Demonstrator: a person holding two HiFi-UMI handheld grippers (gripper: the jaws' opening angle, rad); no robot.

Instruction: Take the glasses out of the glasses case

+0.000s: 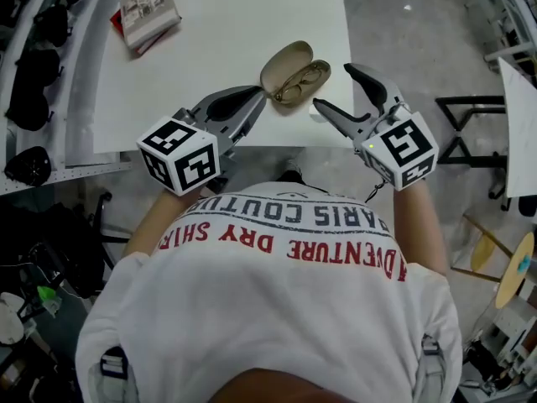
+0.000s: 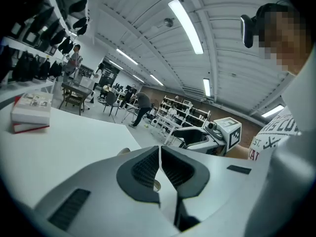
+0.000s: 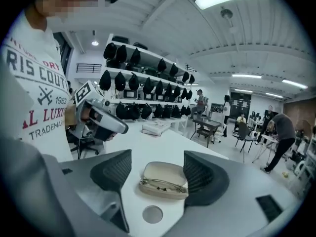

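Note:
A beige glasses case (image 1: 285, 64) lies open near the front edge of the white table (image 1: 218, 49), with thin-framed glasses (image 1: 300, 82) resting in its lower half. My left gripper (image 1: 256, 97) is shut and empty, its tips just left of the case. My right gripper (image 1: 333, 85) is open, just right of the case and apart from it. In the right gripper view, the case (image 3: 165, 173) and glasses (image 3: 163, 184) lie ahead between the open fingers (image 3: 116, 169). The left gripper view shows the pads (image 2: 148, 168) pressed together, with only a sliver of the case (image 2: 123, 151).
A book (image 1: 148, 11) lies at the table's far left corner, also visible as the book (image 2: 30, 113) and the book (image 3: 157, 127). A small round grey mark (image 3: 152, 214) sits on the table before the case. Shelves flank the left side and stands the right.

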